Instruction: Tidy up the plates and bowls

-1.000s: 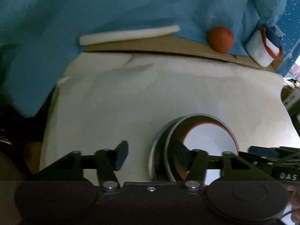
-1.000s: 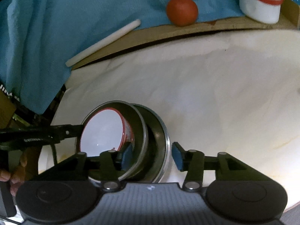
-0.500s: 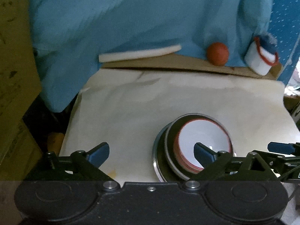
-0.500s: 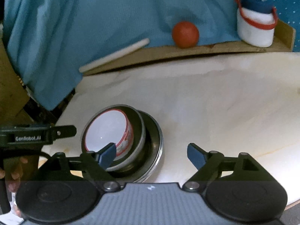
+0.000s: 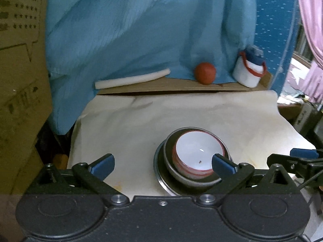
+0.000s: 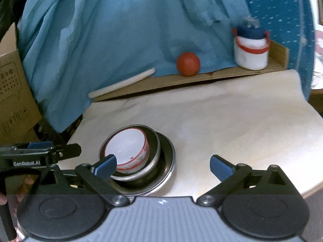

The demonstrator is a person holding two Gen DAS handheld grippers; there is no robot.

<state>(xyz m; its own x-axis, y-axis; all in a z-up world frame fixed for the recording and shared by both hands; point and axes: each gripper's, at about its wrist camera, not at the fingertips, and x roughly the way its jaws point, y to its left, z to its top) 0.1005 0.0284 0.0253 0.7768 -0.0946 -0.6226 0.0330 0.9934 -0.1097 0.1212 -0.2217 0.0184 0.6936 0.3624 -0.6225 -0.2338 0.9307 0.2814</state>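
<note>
Stacking step apparently done: red-rimmed white bowl (image 5: 198, 157) nested in steel bowl (image 6: 153, 151) and steel plate (image 6: 168, 173) near bench (image 6: 232, 125) front-left corner; left gripper (image 5: 162, 162) and right gripper (image 6: 163, 166) jaws just opened, wide apart, empty. Next: looking for other dishes.

"GenRobot.AI" stands on the left gripper (image 6: 40, 151); the cardboard box (image 6: 12, 92) print is unreadable.

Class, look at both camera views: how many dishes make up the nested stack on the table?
3: a white bowl with a red rim sits innermost, inside a metal bowl, which rests on a metal plate on the table. More could be hidden underneath.
</note>
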